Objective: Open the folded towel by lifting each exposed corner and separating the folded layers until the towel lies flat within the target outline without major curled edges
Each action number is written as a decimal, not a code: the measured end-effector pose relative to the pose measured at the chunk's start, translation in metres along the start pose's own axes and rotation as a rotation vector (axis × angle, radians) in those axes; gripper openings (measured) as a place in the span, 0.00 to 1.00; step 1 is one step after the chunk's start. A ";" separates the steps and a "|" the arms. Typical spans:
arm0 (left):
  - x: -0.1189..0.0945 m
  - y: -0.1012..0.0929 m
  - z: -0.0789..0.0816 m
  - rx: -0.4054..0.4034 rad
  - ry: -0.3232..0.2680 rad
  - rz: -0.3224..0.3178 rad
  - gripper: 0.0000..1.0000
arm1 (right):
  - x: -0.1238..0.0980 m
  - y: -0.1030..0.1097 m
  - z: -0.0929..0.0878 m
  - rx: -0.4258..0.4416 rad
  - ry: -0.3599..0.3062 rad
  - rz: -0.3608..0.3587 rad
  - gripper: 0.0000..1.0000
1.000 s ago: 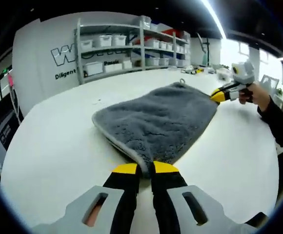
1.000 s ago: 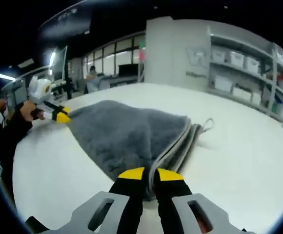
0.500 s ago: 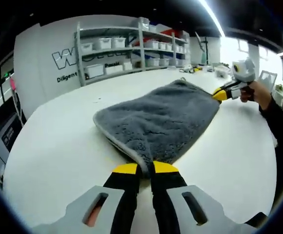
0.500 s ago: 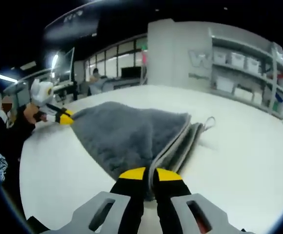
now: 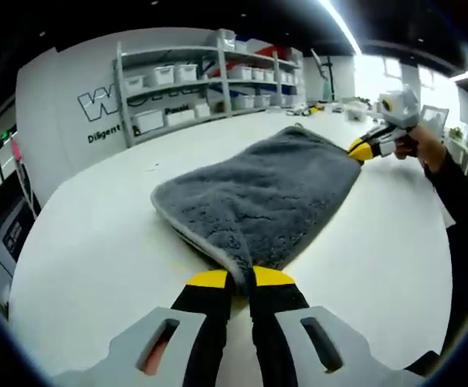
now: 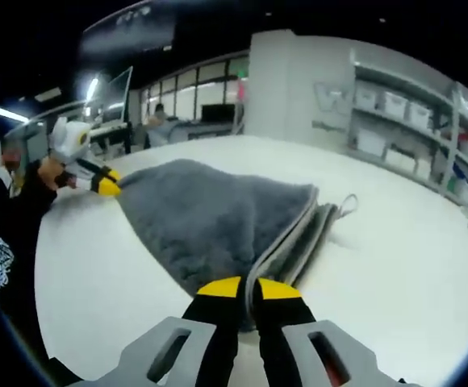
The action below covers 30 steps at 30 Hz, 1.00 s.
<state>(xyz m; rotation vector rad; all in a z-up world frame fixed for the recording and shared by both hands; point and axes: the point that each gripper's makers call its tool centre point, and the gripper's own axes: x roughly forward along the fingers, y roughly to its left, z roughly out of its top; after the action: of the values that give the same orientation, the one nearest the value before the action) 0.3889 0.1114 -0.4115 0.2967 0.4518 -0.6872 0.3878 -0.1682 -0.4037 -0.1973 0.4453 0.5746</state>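
Folded grey towel (image 5: 258, 193) at mid-frame on the white worktop (image 5: 97, 250), opposite corners pinched between closed fingers of left gripper (image 5: 240, 279) and right gripper (image 6: 248, 288); unfolding step, layers apparently awaiting lifting apart.

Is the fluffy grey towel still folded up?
Folded: the fluffy grey towel shows stacked layers along its pale edge, on the white table.

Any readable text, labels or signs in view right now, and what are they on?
"W": large outlined letter on the white wall, the rest hidden behind the shelving.
"Diligent": small print below it on the same wall; the following words are cut off.
Wall lettering in the right gripper view: too blurred to read.
Shelf bins: no legible labels.
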 end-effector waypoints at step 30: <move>-0.001 0.003 0.002 -0.005 -0.033 -0.016 0.07 | 0.002 -0.002 0.001 0.023 -0.018 0.005 0.01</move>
<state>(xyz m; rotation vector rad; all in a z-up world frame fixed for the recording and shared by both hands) 0.3906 0.1129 -0.4087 0.2766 0.4248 -0.7050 0.3907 -0.1681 -0.4034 -0.1690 0.4352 0.5759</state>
